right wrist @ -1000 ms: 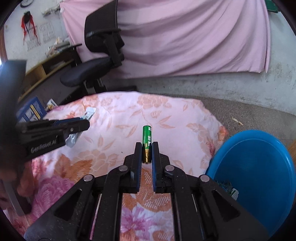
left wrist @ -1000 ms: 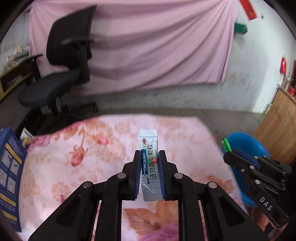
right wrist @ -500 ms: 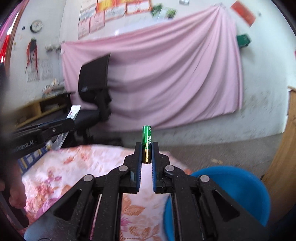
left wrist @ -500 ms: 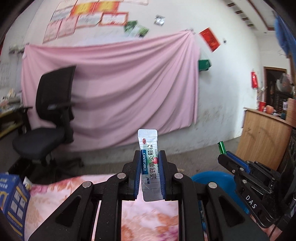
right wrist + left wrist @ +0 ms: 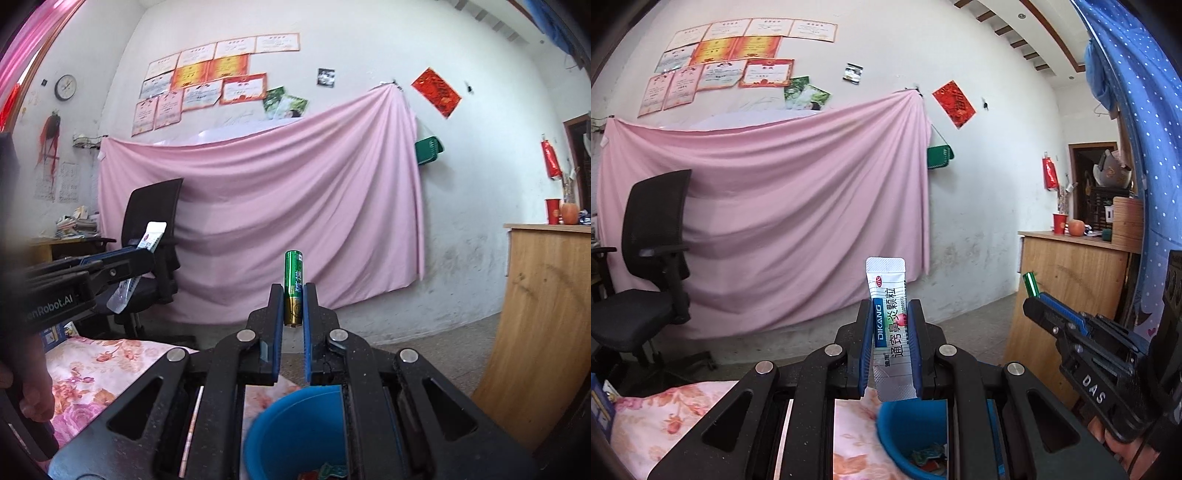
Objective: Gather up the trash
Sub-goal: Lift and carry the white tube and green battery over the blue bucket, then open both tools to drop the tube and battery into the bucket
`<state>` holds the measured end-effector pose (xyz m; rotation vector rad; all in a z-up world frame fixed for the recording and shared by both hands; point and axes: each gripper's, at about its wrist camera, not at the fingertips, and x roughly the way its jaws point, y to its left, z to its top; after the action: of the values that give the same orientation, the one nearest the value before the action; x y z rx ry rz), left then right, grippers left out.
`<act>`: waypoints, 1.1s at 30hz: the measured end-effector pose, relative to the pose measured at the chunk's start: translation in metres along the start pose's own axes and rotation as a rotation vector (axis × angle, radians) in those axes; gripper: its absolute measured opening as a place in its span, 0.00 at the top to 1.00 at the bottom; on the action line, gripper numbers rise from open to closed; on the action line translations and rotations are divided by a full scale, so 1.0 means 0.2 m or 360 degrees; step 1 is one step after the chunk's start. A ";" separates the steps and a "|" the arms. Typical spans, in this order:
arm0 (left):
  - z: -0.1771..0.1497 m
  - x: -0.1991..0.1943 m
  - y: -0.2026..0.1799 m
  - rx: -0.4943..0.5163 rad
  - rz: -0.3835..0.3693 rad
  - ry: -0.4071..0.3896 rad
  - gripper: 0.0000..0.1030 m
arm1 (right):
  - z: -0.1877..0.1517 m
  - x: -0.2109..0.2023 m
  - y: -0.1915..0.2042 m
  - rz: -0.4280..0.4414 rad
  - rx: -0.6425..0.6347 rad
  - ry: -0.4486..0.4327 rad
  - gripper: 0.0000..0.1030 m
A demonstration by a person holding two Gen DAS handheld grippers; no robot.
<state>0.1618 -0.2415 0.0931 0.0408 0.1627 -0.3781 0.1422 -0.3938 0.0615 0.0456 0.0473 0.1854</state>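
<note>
The left gripper point(image 5: 889, 345) is clamped on a flat, glossy foil sachet point(image 5: 891, 328), upright at frame centre. The right gripper point(image 5: 293, 314) pinches a green metallic cylindrical battery point(image 5: 293, 286). Only the right wrist view shows a round wall clock point(image 5: 66, 87), upper left. A blue plastic bucket point(image 5: 291, 424) sits at bottom centre.

A white and silver medicine sachet point(image 5: 889, 326) with a blue side band and printed lettering is standing upright, its lower half being pinched between two blue pads and its sealed top sticking up clear. A green and gold battery point(image 5: 293, 288) is standing upright too, its gold lower end being clamped. A blue bucket point(image 5: 295, 428) is sitting below both, open, with a few scraps of wrapper lying inside it.
</note>
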 end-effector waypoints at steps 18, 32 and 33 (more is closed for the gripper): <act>-0.16 0.28 -0.16 -0.0019 -0.0141 0.0338 0.85 | -0.06 0.01 -0.29 -0.0163 0.0176 0.0282 0.63; -0.28 0.44 -0.14 -0.0095 -0.0212 0.0644 0.85 | -0.20 0.13 -0.39 -0.0123 0.0265 0.0638 0.63; -0.29 0.45 -0.14 -0.0095 -0.0216 0.0663 0.85 | -0.22 0.14 -0.40 -0.0123 0.0266 0.0661 0.63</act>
<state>0.2249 -0.2962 0.0203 0.0495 0.5905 -0.4974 0.1820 -0.4645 0.0132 0.1710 0.4783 0.1106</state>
